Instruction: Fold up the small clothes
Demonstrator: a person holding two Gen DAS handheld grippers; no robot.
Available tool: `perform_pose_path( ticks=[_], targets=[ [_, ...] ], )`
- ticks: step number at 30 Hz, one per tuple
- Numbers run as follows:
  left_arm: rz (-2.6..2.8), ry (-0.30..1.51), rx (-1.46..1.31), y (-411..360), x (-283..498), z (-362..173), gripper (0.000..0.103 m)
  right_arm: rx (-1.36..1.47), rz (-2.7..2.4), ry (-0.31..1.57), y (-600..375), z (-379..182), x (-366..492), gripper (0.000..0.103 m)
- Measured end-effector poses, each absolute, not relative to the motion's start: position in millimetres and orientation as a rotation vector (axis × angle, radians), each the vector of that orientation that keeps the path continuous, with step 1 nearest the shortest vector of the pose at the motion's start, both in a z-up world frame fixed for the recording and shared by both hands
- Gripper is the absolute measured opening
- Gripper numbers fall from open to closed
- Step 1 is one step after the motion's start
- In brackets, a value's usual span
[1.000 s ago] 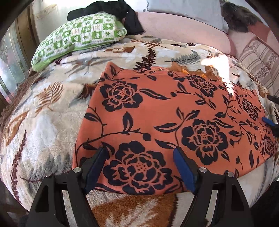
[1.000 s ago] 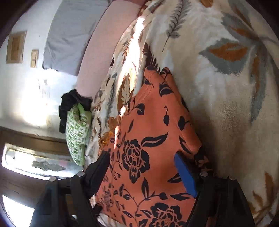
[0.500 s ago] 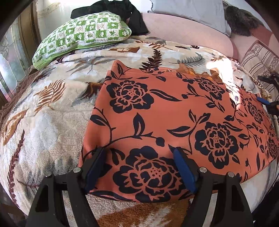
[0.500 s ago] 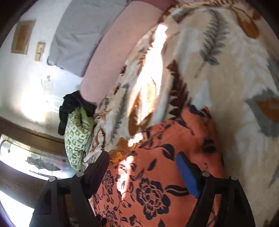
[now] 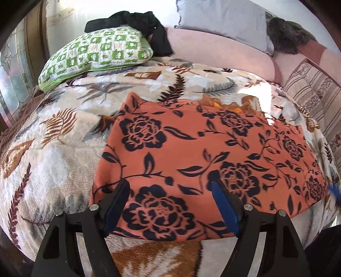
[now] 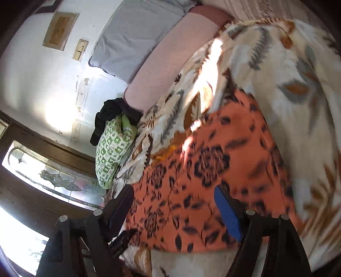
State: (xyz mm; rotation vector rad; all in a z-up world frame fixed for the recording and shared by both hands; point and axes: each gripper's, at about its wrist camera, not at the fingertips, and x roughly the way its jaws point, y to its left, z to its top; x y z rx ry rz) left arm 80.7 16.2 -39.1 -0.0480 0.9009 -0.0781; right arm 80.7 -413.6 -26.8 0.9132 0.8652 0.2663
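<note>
An orange garment with black flowers [image 5: 202, 157] lies flat on the leaf-patterned blanket [image 5: 53, 149]. Above its near edge hovers my left gripper [image 5: 170, 191], open, with nothing between the blue pads. In the right wrist view the same garment [image 6: 213, 181] fills the middle, blurred by motion. My right gripper [image 6: 173, 197] is open over its near end and holds nothing. A blurred blue streak at the right edge of the left wrist view is the right gripper [image 5: 334, 189]. In the right wrist view, a dark piece low on the left looks like part of the left gripper [image 6: 122, 236].
A green checked pillow [image 5: 96, 55] with a black garment [image 5: 138, 21] on it lies at the bed's far left. A pink bolster [image 5: 213, 49] and a grey pillow [image 5: 221, 19] line the head. A striped cushion [image 5: 315, 106] sits at the right. A window [image 6: 53, 176] is beside the bed.
The right gripper has drawn back from the garment's far corner to its near end, so more cloth shows. The left gripper's view shifted only slightly. Both jaws stayed open.
</note>
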Motion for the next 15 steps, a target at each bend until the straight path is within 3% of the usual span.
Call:
perform_pose_path(
  ticks=[6,15],
  targets=[
    [-0.129,0.897,-0.006,-6,70,-34,0.08,1.195,0.114,0.899,-447,-101,37,0.081],
    [-0.105,0.913,0.0,-13,78,-42,0.08,1.248,0.05,0.847,-471,-102,86,0.078]
  ],
)
